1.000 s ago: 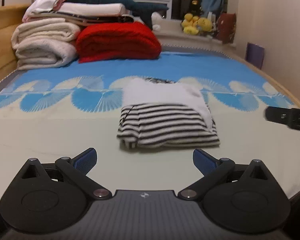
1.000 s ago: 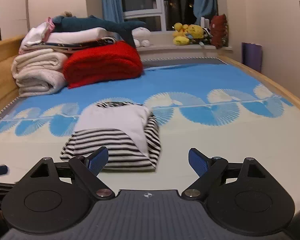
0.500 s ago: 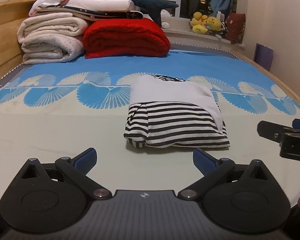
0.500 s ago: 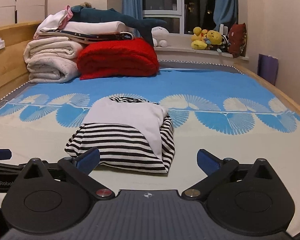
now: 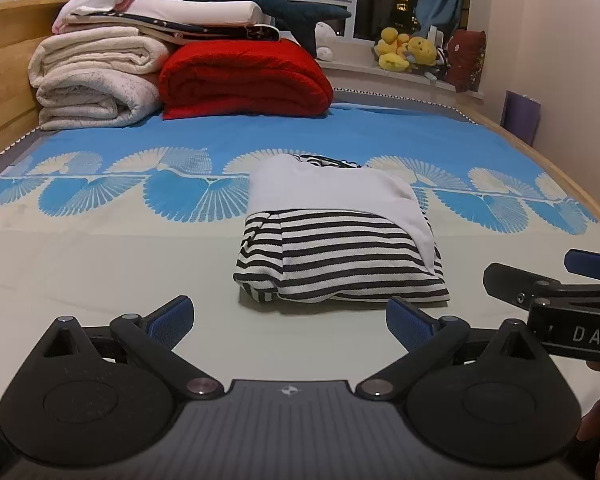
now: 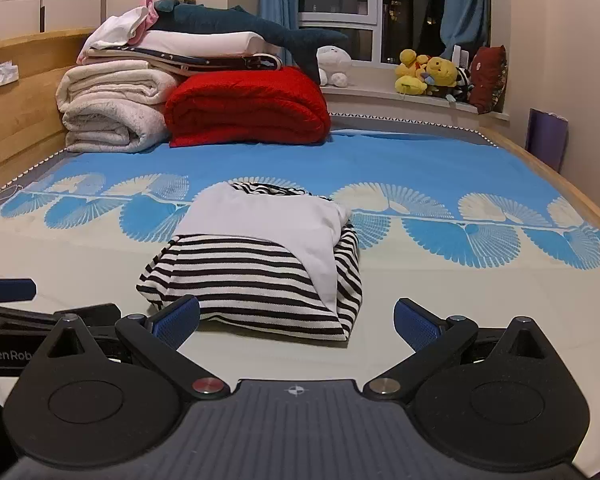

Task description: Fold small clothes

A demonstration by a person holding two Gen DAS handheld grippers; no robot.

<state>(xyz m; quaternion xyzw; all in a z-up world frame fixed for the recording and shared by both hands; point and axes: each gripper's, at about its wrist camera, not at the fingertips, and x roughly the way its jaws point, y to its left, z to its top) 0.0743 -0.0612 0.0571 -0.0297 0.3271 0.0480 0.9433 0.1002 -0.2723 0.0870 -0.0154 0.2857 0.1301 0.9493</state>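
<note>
A folded striped shirt (image 5: 340, 256) with a white panel on top lies mid-bed (image 5: 100, 264), at twelve o'clock from both tongs. The left tongs (image 5: 290, 322) and the right tongs (image 6: 296, 322) are spread wide and grip nothing. A red blanket (image 6: 248, 108) sits far back at eleven o'clock.

Black-and-white striped garment (image 5: 340, 264), red blanket (image 5: 244, 76)

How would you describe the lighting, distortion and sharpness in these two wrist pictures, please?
Left wrist view: warm indoor light, dark window, soft shadow under the folded striped garment, fisheye-bowed bed frame, sharp throughout. Right wrist view: same light, dark rounded corners, garment crisp.
</note>
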